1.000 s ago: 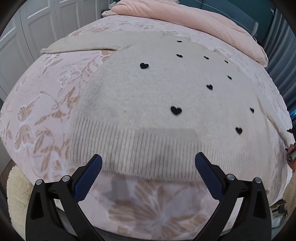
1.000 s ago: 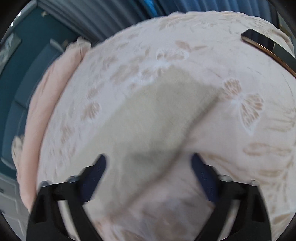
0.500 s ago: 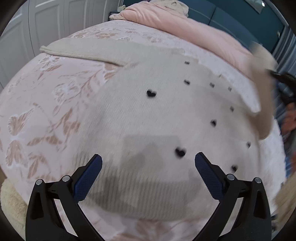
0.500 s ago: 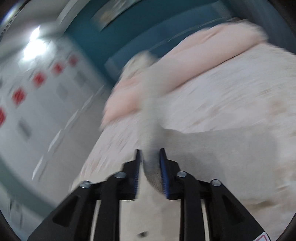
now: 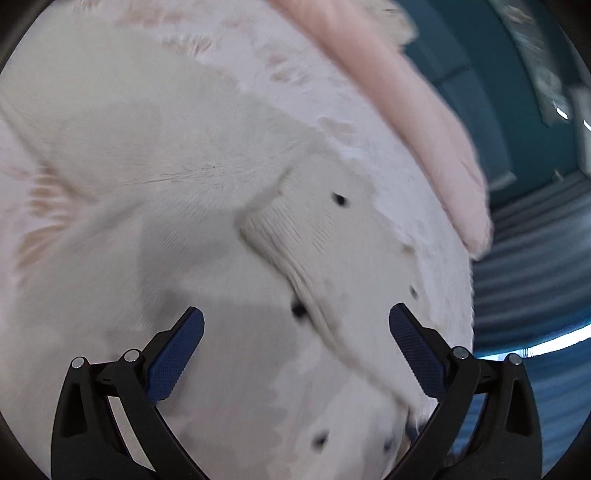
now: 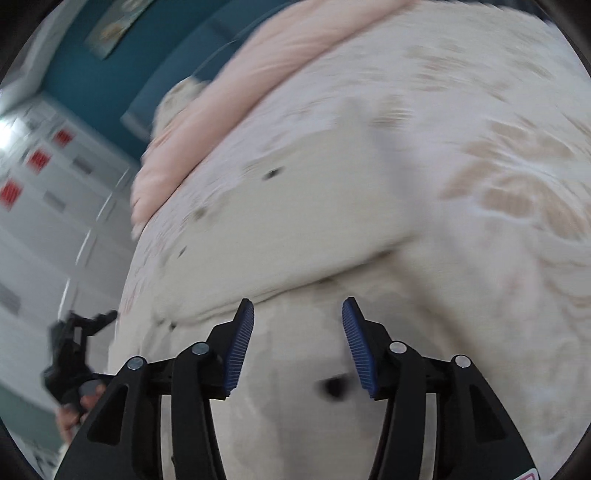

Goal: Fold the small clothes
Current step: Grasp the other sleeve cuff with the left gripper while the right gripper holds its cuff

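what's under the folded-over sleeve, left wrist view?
The sleeve lies across the cream sweater body; small black hearts show beside it. The sweater part and any hearts beneath the sleeve are covered.

Both views motion-blurred. Sweater [image 5: 207,177] hearts smear into dark blobs, shapes unreadable. Sweater hem runs off the bottom edge in the left view, behind the left gripper [image 5: 295,350] arms. Bedsheet [image 6: 517,184] print is streaked, pattern unclear. Pink duvet [image 5: 424,110] cut by the top edge. In the right view the other gripper at lower left is a dark blur with a hand [image 6: 74,413] partly cropped; its jaws unreadable there. Wall picture [image 6: 114,26] too blurred to read.
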A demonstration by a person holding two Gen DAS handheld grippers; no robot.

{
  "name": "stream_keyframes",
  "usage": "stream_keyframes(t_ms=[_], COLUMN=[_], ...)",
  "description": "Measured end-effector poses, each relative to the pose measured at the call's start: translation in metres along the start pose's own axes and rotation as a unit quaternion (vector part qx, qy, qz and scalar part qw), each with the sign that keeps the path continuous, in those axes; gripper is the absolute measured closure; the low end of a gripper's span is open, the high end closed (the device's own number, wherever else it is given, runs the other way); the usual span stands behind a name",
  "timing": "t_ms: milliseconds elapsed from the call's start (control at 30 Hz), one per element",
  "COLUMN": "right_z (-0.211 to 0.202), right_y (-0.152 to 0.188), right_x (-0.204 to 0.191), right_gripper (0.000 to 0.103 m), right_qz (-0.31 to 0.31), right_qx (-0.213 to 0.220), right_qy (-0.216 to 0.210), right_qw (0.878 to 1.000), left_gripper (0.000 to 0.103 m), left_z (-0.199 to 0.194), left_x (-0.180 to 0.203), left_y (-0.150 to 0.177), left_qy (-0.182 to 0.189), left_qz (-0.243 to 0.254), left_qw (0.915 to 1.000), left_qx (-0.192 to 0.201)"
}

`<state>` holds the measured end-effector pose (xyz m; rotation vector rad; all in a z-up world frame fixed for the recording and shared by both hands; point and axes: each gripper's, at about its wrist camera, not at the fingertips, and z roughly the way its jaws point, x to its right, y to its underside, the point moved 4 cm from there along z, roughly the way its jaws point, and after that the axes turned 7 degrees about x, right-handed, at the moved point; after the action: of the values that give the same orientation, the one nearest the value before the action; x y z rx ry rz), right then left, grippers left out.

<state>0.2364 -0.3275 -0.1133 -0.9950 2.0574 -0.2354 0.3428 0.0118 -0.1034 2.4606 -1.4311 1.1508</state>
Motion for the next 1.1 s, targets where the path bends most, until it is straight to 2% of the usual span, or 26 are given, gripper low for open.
stream_keyframes(t_ms=[67, 133, 200, 233, 267, 300, 333, 367, 433, 500, 533, 567, 633, 667, 767, 833, 933, 1000, 1100], right_z=[0.002, 0.010, 0.017, 0.017, 0.023, 0.027, 0.031, 0.033, 0.013, -0.006, -0.007, 0.010, 0.038, 0.038, 0.024, 0.034, 0.021, -0.007, -0.030], right_y=[-0.010, -0.015, -0.021, -0.024, -0.029, -0.034, -0.040, -0.044, -0.055, -0.054, -0.052, -0.045, -0.031, -0.030, -0.039, -0.034, -0.035, -0.029, -0.033], right_x=[0.016, 0.023, 0.036, 0.040, 0.040, 0.041, 0.038, 0.031, 0.014, 0.007, 0.010, 0.023, 0.050, 0.057, 0.050, 0.056, 0.051, 0.048, 0.025], right_gripper=[0.051, 0.051, 0.051, 0.052, 0.054, 0.059, 0.088, 0.094, 0.095, 0.096, 0.096, 0.096, 0.099, 0.098, 0.098, 0.100, 0.092, 0.083, 0.083], right_qz=[0.023, 0.047, 0.077, 0.087, 0.094, 0.098, 0.099, 0.095, 0.081, 0.057, 0.045, 0.032, 0.045, 0.059, 0.049, 0.043, 0.044, 0.048, 0.002], right_qx=[0.006, 0.008, 0.009, 0.011, 0.015, 0.018, 0.023, 0.030, 0.076, 0.106, 0.113, 0.081, 0.025, 0.032, 0.061, 0.038, 0.032, 0.042, 0.086], right_qy=[0.005, 0.000, -0.011, -0.014, -0.016, -0.017, -0.017, -0.021, -0.059, -0.076, -0.069, -0.031, 0.023, 0.007, -0.006, 0.018, 0.031, 0.058, 0.064], right_qw=[1.000, 0.999, 0.997, 0.996, 0.995, 0.995, 0.995, 0.995, 0.992, 0.990, 0.990, 0.996, 0.998, 0.998, 0.997, 0.998, 0.998, 0.996, 0.994], left_gripper=[0.005, 0.007, 0.030, 0.054, 0.069, 0.076, 0.094, 0.094, 0.094, 0.094, 0.094, 0.094, 0.095, 0.095, 0.092, 0.091, 0.090, 0.089, 0.089], left_z=[0.029, 0.036, 0.038, 0.039, 0.040, 0.039, 0.036, 0.033, 0.019, 0.011, 0.008, 0.013, 0.034, 0.038, 0.037, 0.041, 0.041, 0.042, 0.042], left_x=[-0.003, -0.001, 0.010, 0.018, 0.024, 0.026, 0.029, 0.032, 0.036, 0.036, 0.031, 0.028, 0.009, 0.000, -0.003, -0.003, -0.003, -0.003, -0.009], left_y=[-0.007, -0.013, -0.015, -0.015, -0.015, -0.015, -0.017, -0.021, -0.029, -0.036, -0.039, -0.038, -0.030, -0.026, -0.019, -0.015, -0.007, -0.005, -0.001], left_qy=[-0.014, -0.034, -0.027, -0.029, -0.045, -0.048, -0.043, -0.021, 0.000, 0.009, 0.008, -0.002, -0.044, -0.050, -0.038, -0.039, -0.030, -0.021, -0.015], left_qz=[-0.031, -0.039, -0.021, -0.004, 0.014, 0.020, 0.025, 0.029, 0.030, 0.039, 0.046, 0.057, 0.066, 0.061, 0.076, 0.102, 0.126, 0.127, 0.132], left_qw=[0.9994, 0.9986, 0.9993, 0.9995, 0.9988, 0.9984, 0.9983, 0.9988, 0.9977, 0.9956, 0.9944, 0.9936, 0.9946, 0.9949, 0.9923, 0.9879, 0.9814, 0.9801, 0.9774], left_qx=[-0.008, 0.007, 0.017, 0.013, 0.015, 0.021, 0.030, 0.035, 0.060, 0.085, 0.095, 0.097, 0.067, 0.062, 0.090, 0.110, 0.142, 0.151, 0.164])
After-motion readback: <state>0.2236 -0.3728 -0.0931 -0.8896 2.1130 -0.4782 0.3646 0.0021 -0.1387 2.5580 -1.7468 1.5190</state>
